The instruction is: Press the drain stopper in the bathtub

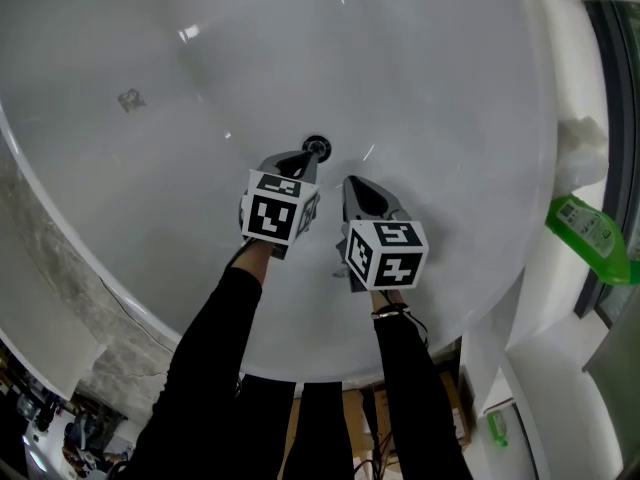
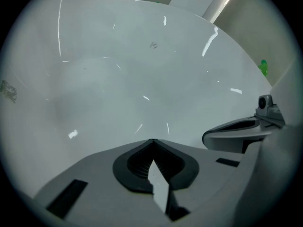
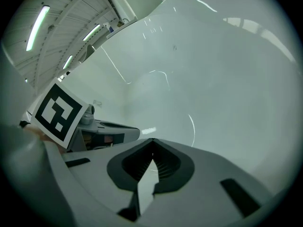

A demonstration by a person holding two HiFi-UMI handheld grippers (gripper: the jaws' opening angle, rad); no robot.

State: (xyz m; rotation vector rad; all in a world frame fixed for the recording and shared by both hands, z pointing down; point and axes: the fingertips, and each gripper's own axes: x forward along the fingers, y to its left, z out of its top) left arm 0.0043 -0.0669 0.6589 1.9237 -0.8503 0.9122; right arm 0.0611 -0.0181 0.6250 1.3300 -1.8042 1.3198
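Observation:
The round dark drain stopper (image 1: pixel 316 147) sits in the floor of the white bathtub (image 1: pixel 420 78). In the head view my left gripper (image 1: pixel 304 159) is shut with nothing in it, its tip right at the stopper's near edge; whether it touches is unclear. My right gripper (image 1: pixel 352 184) is shut too and empty, just right of and nearer than the stopper. The left gripper view shows the shut left gripper (image 2: pixel 151 140) over bare tub wall, the stopper hidden below it, and the right gripper's fingers (image 2: pixel 236 130) beside it. The right gripper (image 3: pixel 151 139) sees the left one's marker cube (image 3: pixel 59 112).
A green bottle (image 1: pixel 590 233) and a white bundle (image 1: pixel 583 143) rest on the tub's right ledge. A small grey mark (image 1: pixel 130 100) shows on the tub wall at far left. Marbled surround (image 1: pixel 60 298) and floor clutter (image 1: pixel 60 438) lie at lower left.

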